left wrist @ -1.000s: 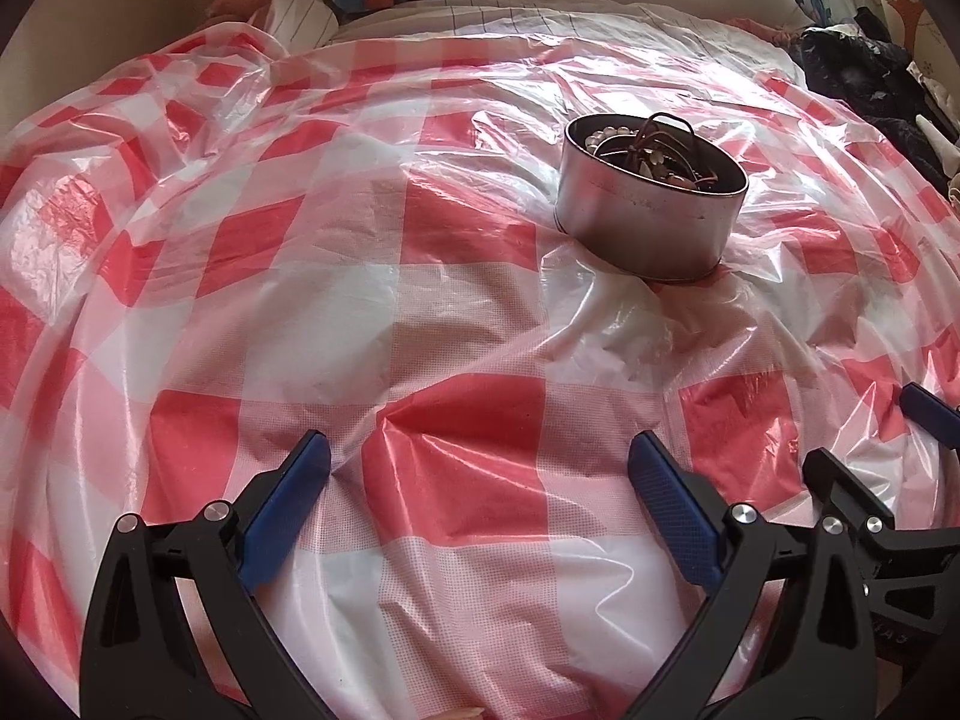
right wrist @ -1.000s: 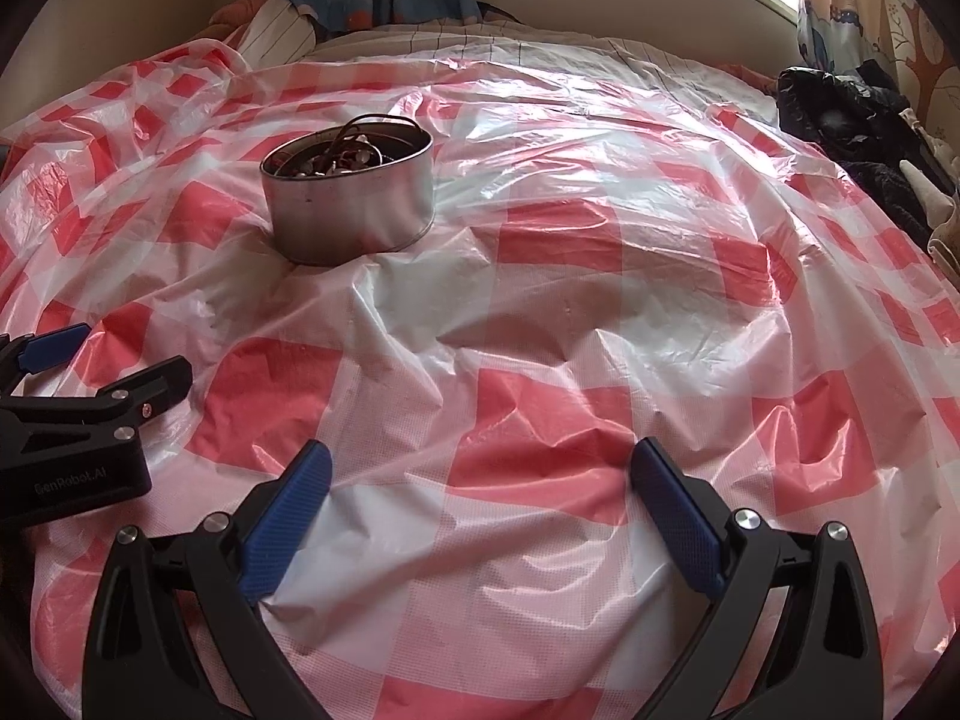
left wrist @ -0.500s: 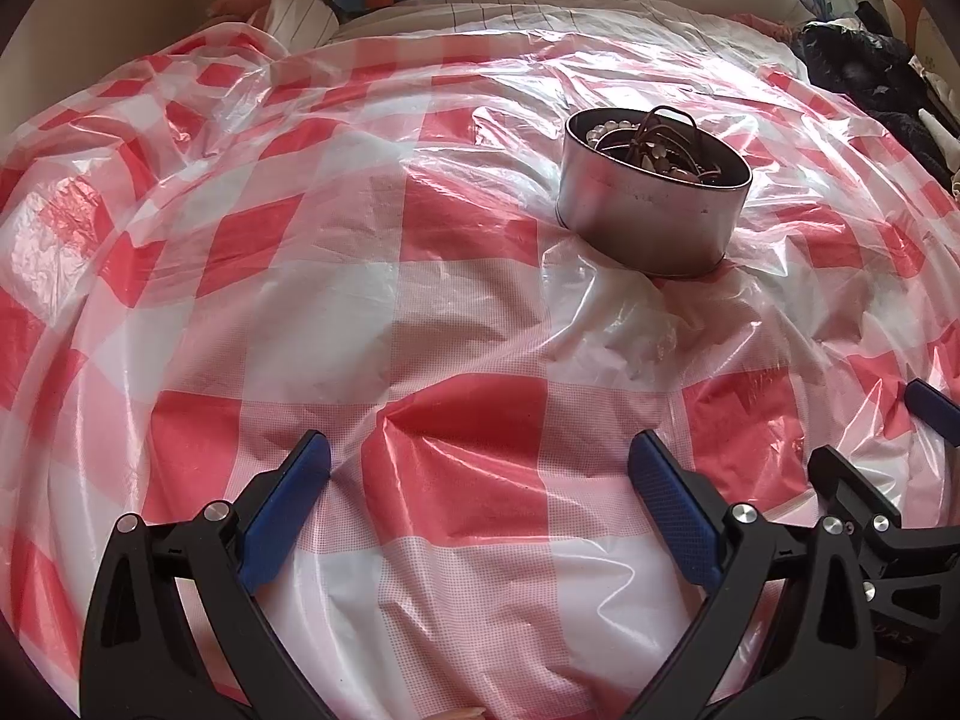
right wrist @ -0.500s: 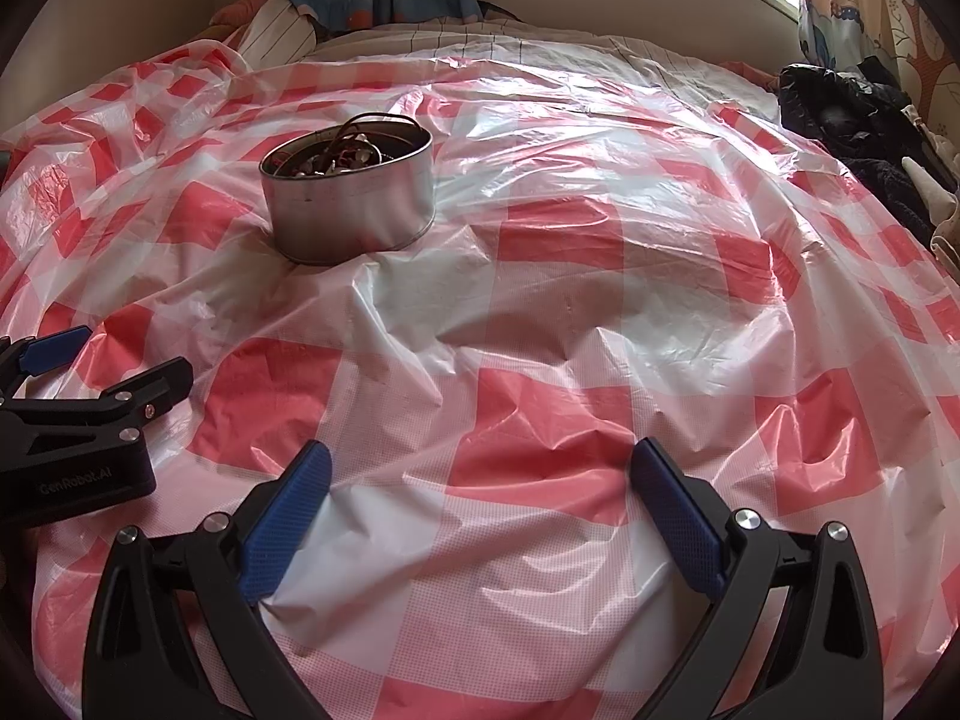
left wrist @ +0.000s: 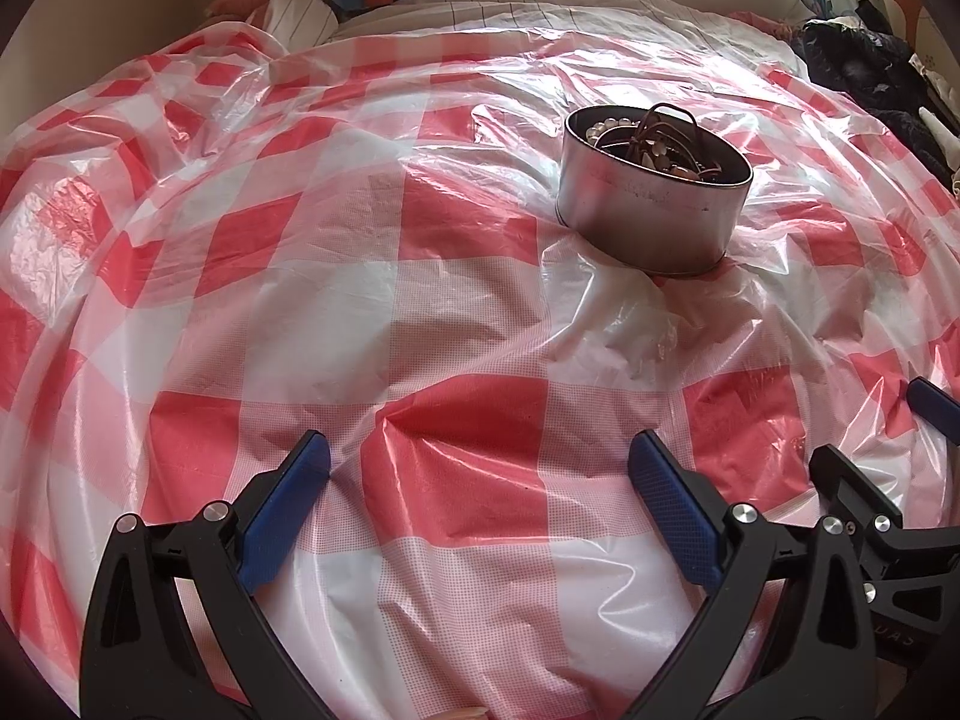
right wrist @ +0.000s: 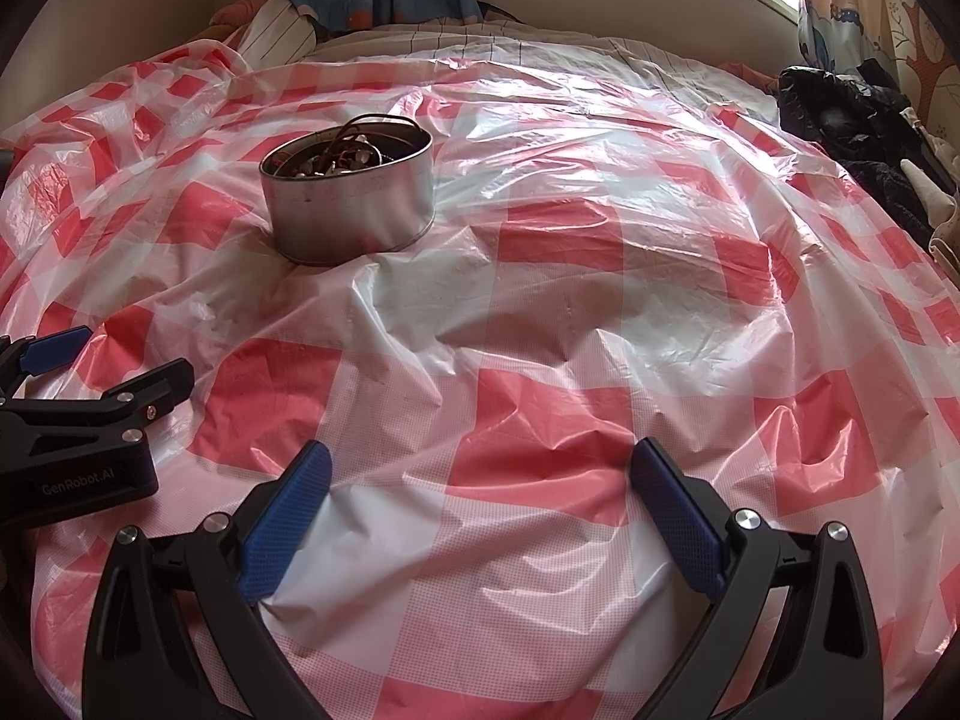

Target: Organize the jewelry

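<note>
A crinkled red-and-white checked plastic sheet (left wrist: 420, 312) is covering the bed, slippery and soft underfoot for the round silver metal tin (left wrist: 651, 210) sitting on it. Tangled pearl and wire jewelry (left wrist: 654, 141) inside is looking light, snag-prone; best pinching one loop. Left tool (left wrist: 480, 468) and right tool (right wrist: 480, 468) are both hovering spread, empty.

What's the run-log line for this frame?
left claw: open, empty | right claw: open, empty | metal tin: upright on checked plastic sheet, jewelry inside | contact: none
</note>
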Demonstrator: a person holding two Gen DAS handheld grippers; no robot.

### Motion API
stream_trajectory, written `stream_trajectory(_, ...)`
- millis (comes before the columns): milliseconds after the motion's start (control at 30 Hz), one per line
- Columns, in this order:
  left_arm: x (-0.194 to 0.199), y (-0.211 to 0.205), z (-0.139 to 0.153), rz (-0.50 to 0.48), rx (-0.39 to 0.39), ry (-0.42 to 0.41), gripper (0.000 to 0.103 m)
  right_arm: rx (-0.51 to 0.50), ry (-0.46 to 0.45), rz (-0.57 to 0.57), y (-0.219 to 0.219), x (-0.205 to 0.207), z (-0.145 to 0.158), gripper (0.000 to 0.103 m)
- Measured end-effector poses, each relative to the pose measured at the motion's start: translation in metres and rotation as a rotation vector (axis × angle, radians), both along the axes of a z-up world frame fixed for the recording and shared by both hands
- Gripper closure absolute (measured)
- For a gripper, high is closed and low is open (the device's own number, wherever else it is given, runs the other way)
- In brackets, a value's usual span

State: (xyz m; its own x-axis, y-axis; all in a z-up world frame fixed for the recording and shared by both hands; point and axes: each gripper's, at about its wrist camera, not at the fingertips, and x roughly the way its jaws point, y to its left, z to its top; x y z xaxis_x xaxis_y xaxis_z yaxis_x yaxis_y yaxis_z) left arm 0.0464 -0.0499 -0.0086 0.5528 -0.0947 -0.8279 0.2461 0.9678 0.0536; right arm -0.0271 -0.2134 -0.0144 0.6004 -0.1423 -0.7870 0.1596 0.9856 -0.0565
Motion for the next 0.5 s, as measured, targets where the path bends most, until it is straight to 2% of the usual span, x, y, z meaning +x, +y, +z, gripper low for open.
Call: stream_trajectory(500, -0.0003, -0.0002, -0.0011, -0.001, -0.003, 0.003, 0.007, -0.003, 0.0, 0.0, -0.0002, 0.0002, 0.0003, 0.007)
